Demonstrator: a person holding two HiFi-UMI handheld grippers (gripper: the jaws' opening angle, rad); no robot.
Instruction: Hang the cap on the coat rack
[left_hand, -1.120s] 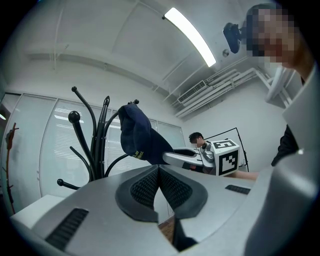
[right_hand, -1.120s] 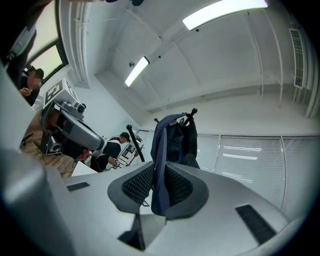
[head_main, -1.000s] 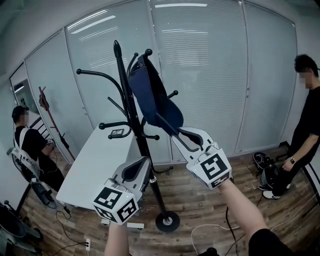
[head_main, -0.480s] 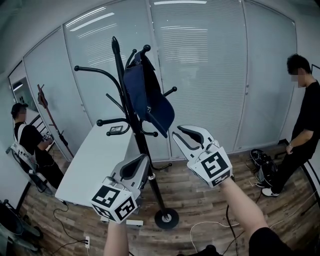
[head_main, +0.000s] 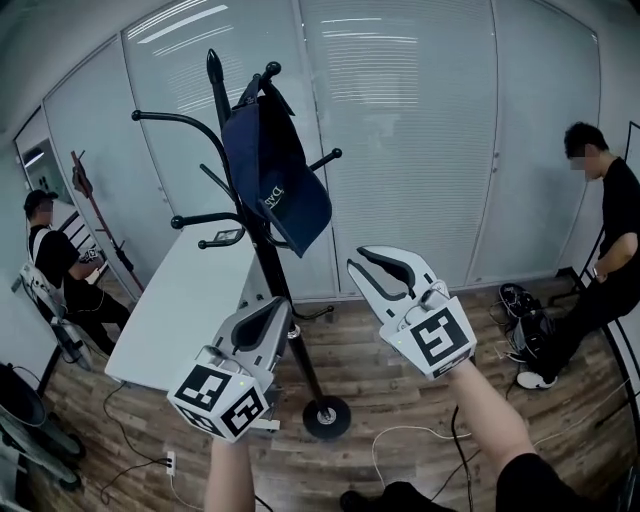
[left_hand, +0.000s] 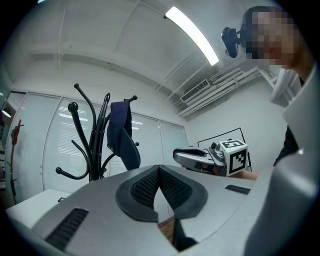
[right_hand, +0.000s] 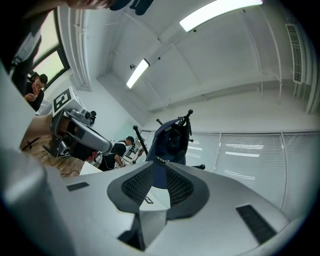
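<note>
Coat rack (head_main: 298, 350): a slim black metal pole on a round disc base, with curved arms ending in ball tips. The cap (head_main: 265, 180), dark navy cloth with pale lettering, hangs from an upper hook, its stiff brim angled down and to the right. Left of the rack stands a smooth white bench (head_main: 175, 320); the floor (head_main: 400, 400) is wood plank, and the far wall (head_main: 420, 130) is glass backed by slatted blinds.

Left claw (head_main: 278, 310): grey moulded shell with black ribbed pads, tips pressed together, nothing held. Right claw (head_main: 362, 265): the same build, its pads parted by a narrow gap and gripping nothing; it is near the cap but not touching it.

Only the head view shows the base, the floor and both marker cubes. The left gripper view adds the right claw in profile and a ceiling light strip. The right gripper view frames the distant cap in the gap between its pads.
</note>
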